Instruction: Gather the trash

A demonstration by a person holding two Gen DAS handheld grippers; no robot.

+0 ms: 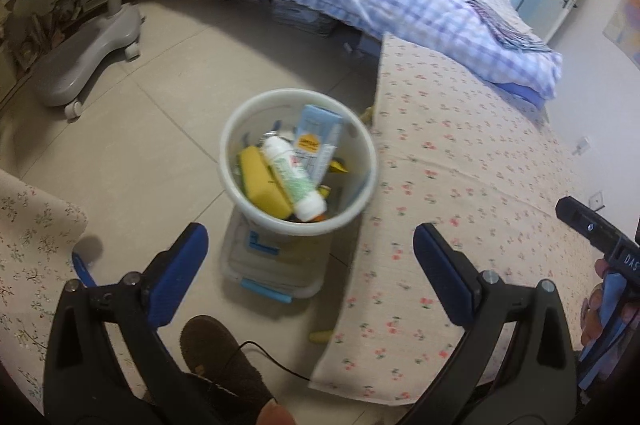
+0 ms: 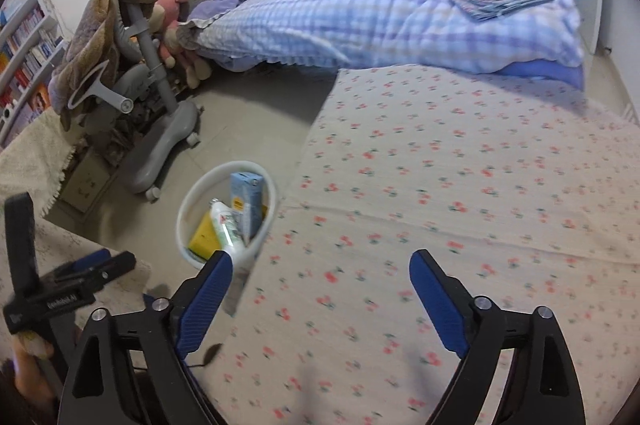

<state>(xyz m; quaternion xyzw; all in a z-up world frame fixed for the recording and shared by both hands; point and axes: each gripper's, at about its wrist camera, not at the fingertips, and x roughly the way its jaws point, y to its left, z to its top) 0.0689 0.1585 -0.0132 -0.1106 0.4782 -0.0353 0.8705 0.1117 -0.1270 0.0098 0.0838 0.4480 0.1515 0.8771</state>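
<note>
A white bin (image 1: 298,161) of trash stands on the floor beside the bed (image 1: 460,185), straight ahead of the left tool (image 1: 310,265); both tools, including the right tool (image 2: 320,289), gape empty

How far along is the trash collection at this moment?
Mostly done, it seems: the white bin already holds a white bottle, a light blue carton and a yellow sponge. Nothing is in hand: the left gripper and right gripper are both open and empty. Possibly left: a small yellow scrap on the floor by the floral cloth.
</note>
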